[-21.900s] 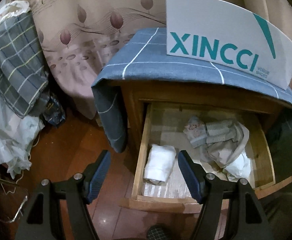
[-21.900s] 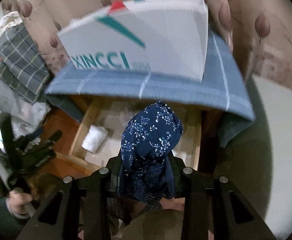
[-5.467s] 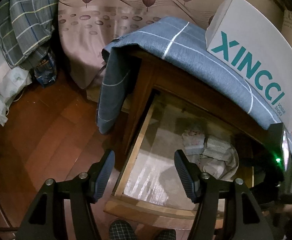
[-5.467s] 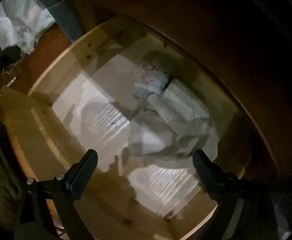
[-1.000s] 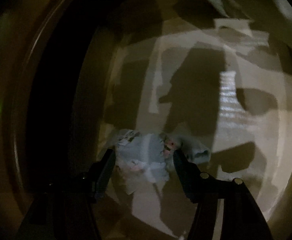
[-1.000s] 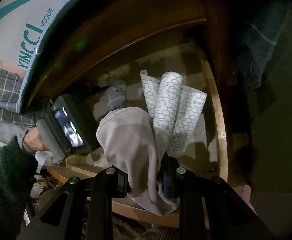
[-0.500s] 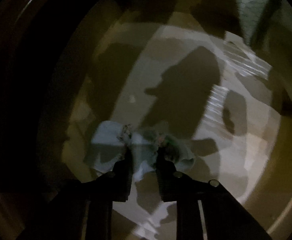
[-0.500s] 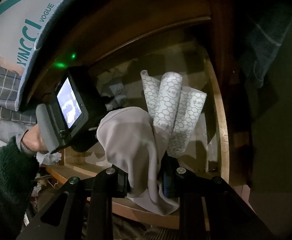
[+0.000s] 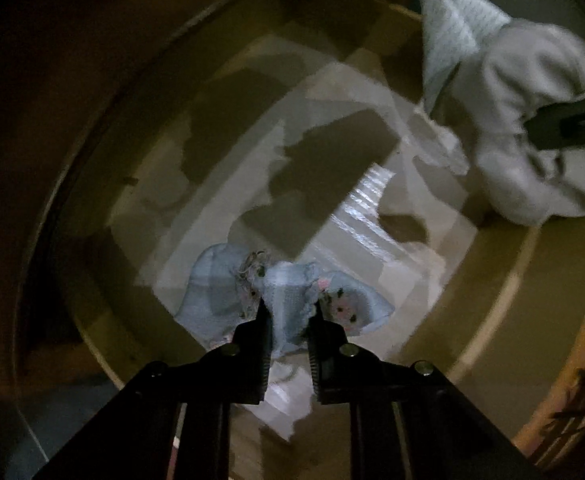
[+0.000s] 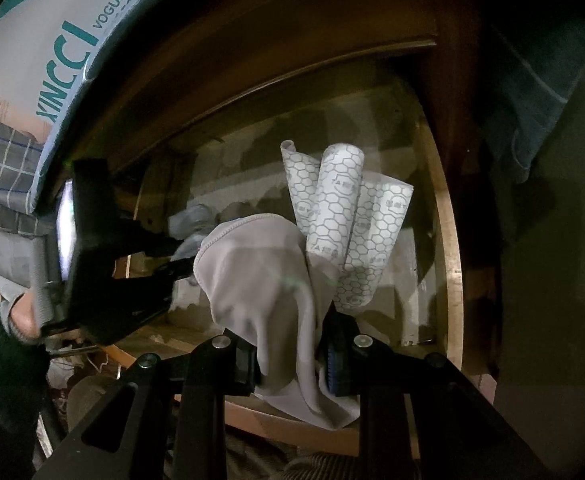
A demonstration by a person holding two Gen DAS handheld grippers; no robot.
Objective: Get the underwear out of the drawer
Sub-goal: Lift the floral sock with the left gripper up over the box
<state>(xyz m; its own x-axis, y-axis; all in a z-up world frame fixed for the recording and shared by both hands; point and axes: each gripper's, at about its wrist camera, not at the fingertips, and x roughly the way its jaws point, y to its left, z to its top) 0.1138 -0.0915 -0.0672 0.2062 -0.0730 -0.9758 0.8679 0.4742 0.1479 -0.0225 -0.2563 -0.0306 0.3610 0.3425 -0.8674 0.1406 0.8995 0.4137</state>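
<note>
since half a second earlier, the left hand-held gripper (image 9: 288,312) had lifted slightly, jaws clamped on pale blue floral underwear (image 9: 284,292) low inside the drawer (image 9: 504,300). the right hand-held gripper (image 10: 292,354) pinched grey underwear (image 10: 260,280) and a honeycomb-print pair (image 10: 352,216) above the drawer front, likely to carry them out.

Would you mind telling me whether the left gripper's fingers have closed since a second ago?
Yes. The left gripper has narrowed from a wide gap either side of the light blue underwear to a tight pinch on its middle, above the drawer floor.
</note>
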